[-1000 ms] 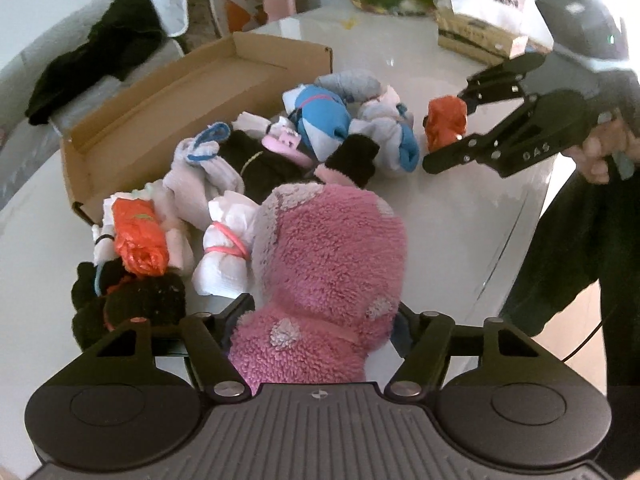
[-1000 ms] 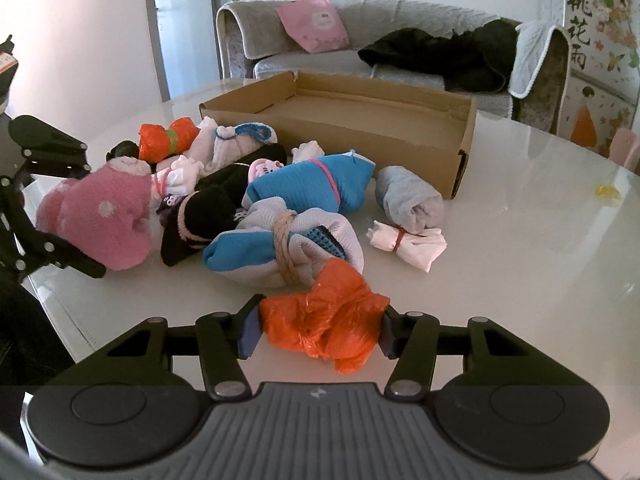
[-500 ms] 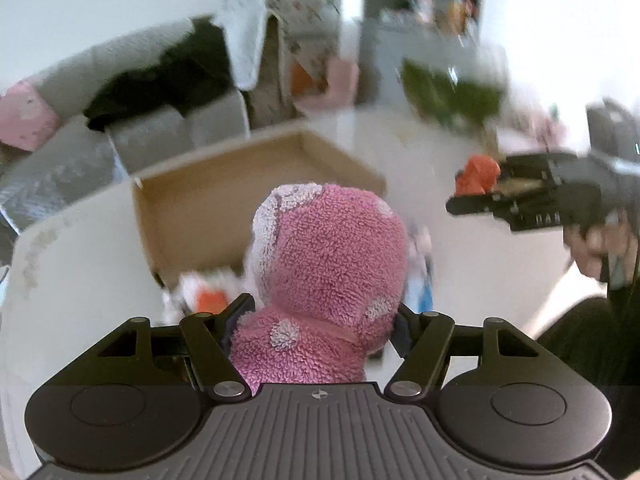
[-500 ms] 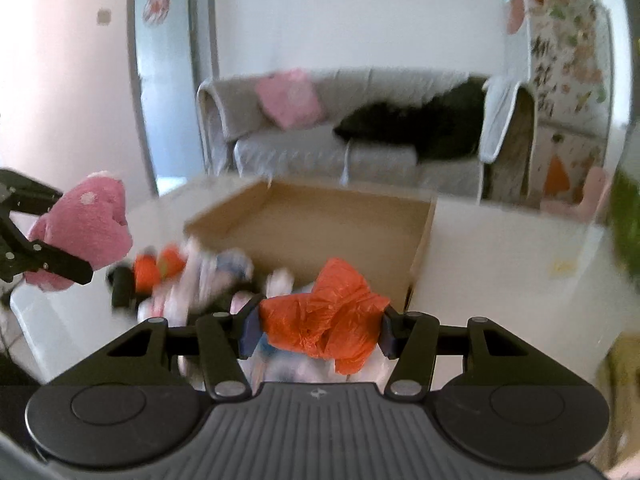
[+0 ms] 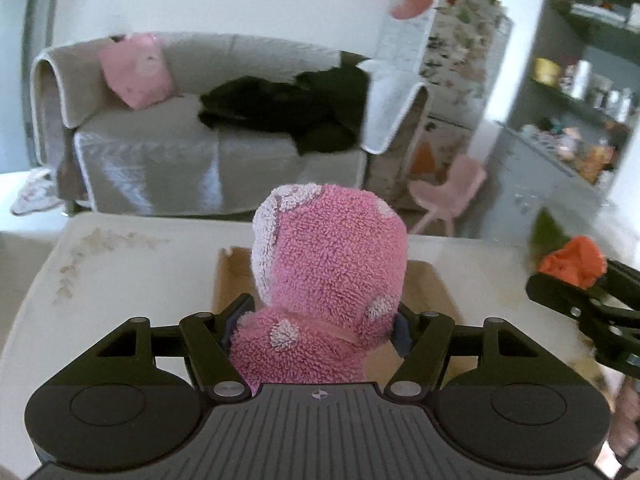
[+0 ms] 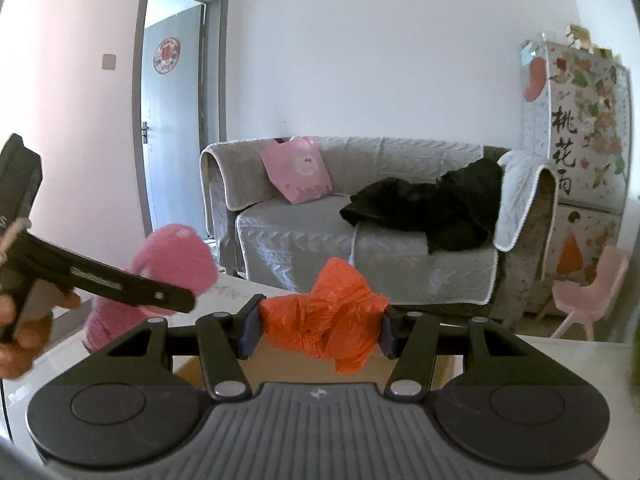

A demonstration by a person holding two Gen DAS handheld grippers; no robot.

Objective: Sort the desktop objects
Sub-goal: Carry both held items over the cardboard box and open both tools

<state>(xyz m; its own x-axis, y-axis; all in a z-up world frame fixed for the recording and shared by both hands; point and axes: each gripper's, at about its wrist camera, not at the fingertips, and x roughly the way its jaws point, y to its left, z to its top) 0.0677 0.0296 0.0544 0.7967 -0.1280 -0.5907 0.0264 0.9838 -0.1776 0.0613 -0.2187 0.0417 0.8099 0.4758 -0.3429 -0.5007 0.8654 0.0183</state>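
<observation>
My left gripper (image 5: pixel 320 326) is shut on a fluffy pink sock bundle (image 5: pixel 324 300) with pale dots, lifted above the open cardboard box (image 5: pixel 430 288) on the white table (image 5: pixel 120 264). My right gripper (image 6: pixel 316 330) is shut on a crumpled orange bundle (image 6: pixel 328 320), also raised over the box (image 6: pixel 280 356). In the left wrist view the right gripper (image 5: pixel 576 292) shows at the right edge with the orange bundle (image 5: pixel 572 264). In the right wrist view the left gripper (image 6: pixel 152 284) and pink bundle (image 6: pixel 176 260) hang at the left. The sock pile is out of sight.
Beyond the table stands a grey sofa (image 6: pixel 320 224) with a pink cushion (image 6: pixel 298 168) and black clothing (image 6: pixel 432 208). A small pink chair (image 6: pixel 584 292) and a flowered cabinet (image 6: pixel 580 128) are at the right. A hand (image 6: pixel 20 328) holds the left gripper.
Both grippers rose from the table with their bundles and tilted up toward the box. The left one also rolled. The sock pile dropped out of both views.
</observation>
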